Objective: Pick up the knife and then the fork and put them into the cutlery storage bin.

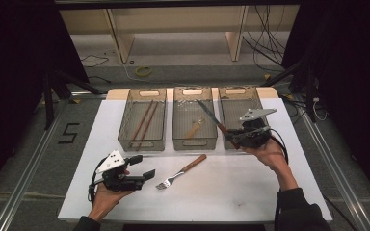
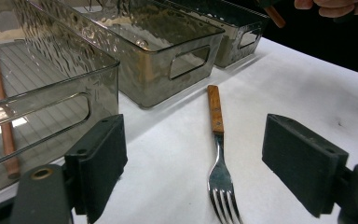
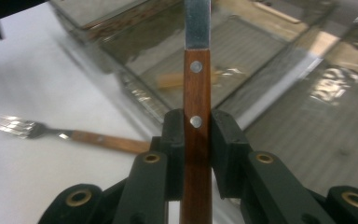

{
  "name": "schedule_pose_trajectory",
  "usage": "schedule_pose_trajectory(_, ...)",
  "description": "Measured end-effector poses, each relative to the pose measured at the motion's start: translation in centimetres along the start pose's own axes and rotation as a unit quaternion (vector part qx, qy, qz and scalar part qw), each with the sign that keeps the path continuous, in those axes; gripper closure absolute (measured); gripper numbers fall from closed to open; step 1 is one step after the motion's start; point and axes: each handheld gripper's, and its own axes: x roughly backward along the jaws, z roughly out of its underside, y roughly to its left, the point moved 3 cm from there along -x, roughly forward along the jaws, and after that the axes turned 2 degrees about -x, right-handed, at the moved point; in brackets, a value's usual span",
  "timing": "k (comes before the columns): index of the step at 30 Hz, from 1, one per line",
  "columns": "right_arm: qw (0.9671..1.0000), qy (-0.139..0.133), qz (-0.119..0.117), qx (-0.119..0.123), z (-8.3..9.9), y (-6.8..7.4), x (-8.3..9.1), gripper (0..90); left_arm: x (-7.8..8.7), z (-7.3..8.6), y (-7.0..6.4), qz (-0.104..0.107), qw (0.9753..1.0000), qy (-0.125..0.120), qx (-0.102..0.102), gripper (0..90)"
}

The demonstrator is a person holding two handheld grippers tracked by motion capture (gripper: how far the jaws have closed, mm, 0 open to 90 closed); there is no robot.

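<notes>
the right gripper (image 1: pixel 238 136) has its jaws clamped on the wooden handle of a knife (image 1: pixel 211 119), held above the near edge of the middle bin (image 1: pixel 194 140) and right bin (image 1: pixel 227 98). the knife's long axis slants away from the person and leftward, blade tip over the middle bin. the left gripper (image 1: pixel 142 166) rests low over the desk (image 1: pixel 250 192), jaws apart, facing a fork (image 2: pixel 219 154) whose tines point toward the person.

Fork (image 1: pixel 180 173) on table (image 1: pixel 250 192), just right of left hand-held gripper (image 1: pixel 142 167); three bins (image 1: pixel 194 120) behind; right hand-held gripper (image 1: pixel 232 137) at rightmost bin.
</notes>
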Motion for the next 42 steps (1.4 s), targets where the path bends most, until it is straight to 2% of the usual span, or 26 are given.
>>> schedule_pose_trajectory(10, 0.9976, -0.010, 0.043, -0.053, 0.1, -3.3, 0.7, 77.2, 0.0, 0.0, 0.1, -0.001, 1.0000, -0.003, 0.002, 21.0)
schedule_pose_trajectory(21, 0.9930, -0.002, 0.078, -0.089, -0.5, -6.2, 0.5, 77.1, 0.1, 0.0, 0.1, -0.002, 0.9999, -0.010, 0.005, 21.0)
schedule_pose_trajectory(32, 0.9867, 0.011, 0.105, -0.123, -0.8, -7.9, -0.3, 77.1, 0.1, 0.0, 0.1, -0.003, 0.9999, -0.010, 0.001, 21.1)
schedule_pose_trajectory(37, 0.9849, 0.023, 0.114, -0.128, -0.7, -8.1, -0.7, 77.1, 0.1, 0.0, 0.1, -0.004, 0.9999, -0.011, 0.002, 21.1)
schedule_pose_trajectory(42, 0.9816, 0.036, 0.123, -0.142, -0.6, -8.5, -1.3, 77.0, 0.1, 0.0, 0.1, -0.003, 1.0000, -0.009, 0.001, 21.1)
